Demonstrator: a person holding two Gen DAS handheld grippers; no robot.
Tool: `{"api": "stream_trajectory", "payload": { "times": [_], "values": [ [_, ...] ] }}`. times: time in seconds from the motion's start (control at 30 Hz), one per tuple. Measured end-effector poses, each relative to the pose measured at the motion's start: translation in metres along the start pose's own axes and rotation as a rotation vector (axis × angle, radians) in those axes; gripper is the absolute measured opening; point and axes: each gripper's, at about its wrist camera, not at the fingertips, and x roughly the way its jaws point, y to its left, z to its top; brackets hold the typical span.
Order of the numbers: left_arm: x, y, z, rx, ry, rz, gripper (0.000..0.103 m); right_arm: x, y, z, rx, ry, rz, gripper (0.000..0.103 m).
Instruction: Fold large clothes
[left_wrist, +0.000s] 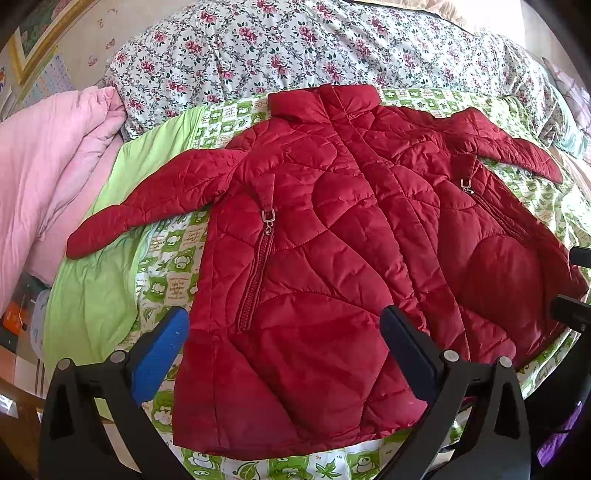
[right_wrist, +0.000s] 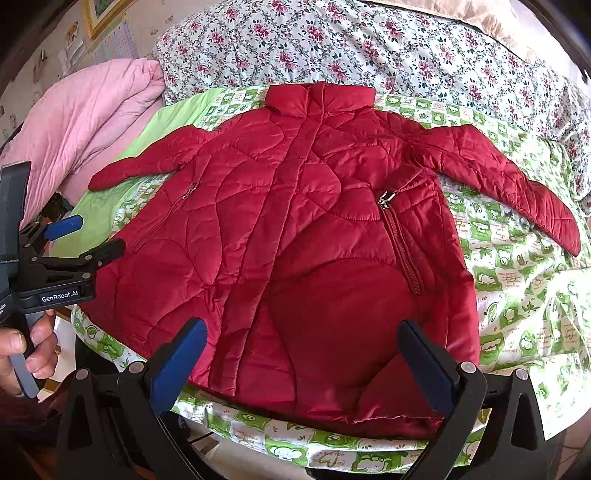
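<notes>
A red quilted jacket (left_wrist: 332, 266) lies flat, front up, on a green and white patterned sheet (left_wrist: 170, 266), collar at the far side, both sleeves spread out. It also shows in the right wrist view (right_wrist: 295, 229). My left gripper (left_wrist: 284, 350) is open and empty, hovering over the jacket's near left hem. My right gripper (right_wrist: 303, 354) is open and empty over the near right hem. The left gripper also shows in the right wrist view (right_wrist: 85, 240), open beside the jacket's left edge. Part of the right gripper's body (left_wrist: 572, 314) shows at the right edge of the left wrist view.
A pink quilt (left_wrist: 48, 177) is bunched at the left. A floral duvet (left_wrist: 314, 51) lies behind the collar. The bed's near edge runs just below the hem. A hand (right_wrist: 22, 347) holds the left gripper's handle.
</notes>
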Motion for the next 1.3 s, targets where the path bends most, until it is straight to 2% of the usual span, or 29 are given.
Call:
{"api": "stream_trajectory", "payload": {
  "times": [1.3],
  "values": [
    [-0.0068, 0.0061, 0.0071, -0.014, -0.034, -0.026, 0.103, -0.0051, 0.0016, 0.0069, -0.003, -0.014, 0.005, 0.103]
  ]
}}
